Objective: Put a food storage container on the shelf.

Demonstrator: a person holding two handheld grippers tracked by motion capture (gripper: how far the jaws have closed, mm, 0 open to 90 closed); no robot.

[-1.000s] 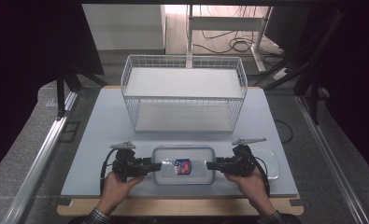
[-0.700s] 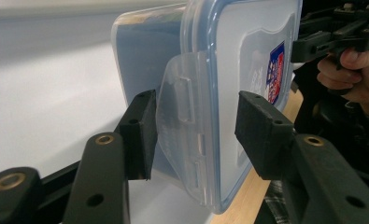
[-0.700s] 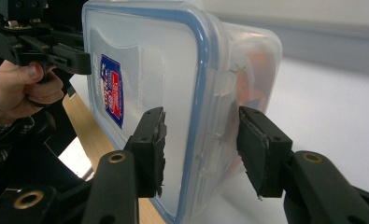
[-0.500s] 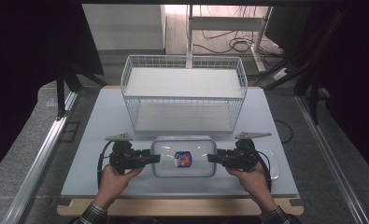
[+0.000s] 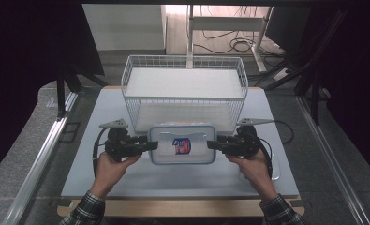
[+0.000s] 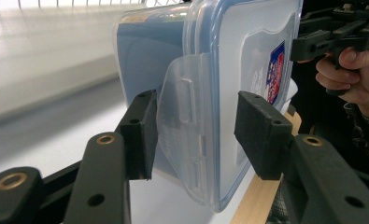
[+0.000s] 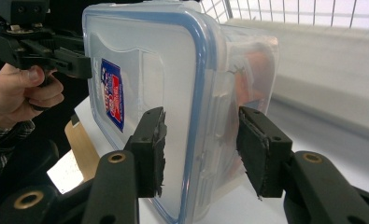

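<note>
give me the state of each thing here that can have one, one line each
plastic container: lid on, side latch folded down, held off the table between both grippers
left gripper: fingers shut on the container's left end
right gripper: fingers shut on the container's right end
wire basket: upright on the table, open top, nothing inside
table: bare under the lifted container

Clear container (image 5: 182, 145) w/ blue rim, white wire basket (image 5: 184, 89), plaid sleeves (image 5: 86, 211)

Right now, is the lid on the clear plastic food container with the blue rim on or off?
On. The clear plastic food container with the blue rim has its lid seated flush, and its side latch flap lies folded down against the wall.
</note>
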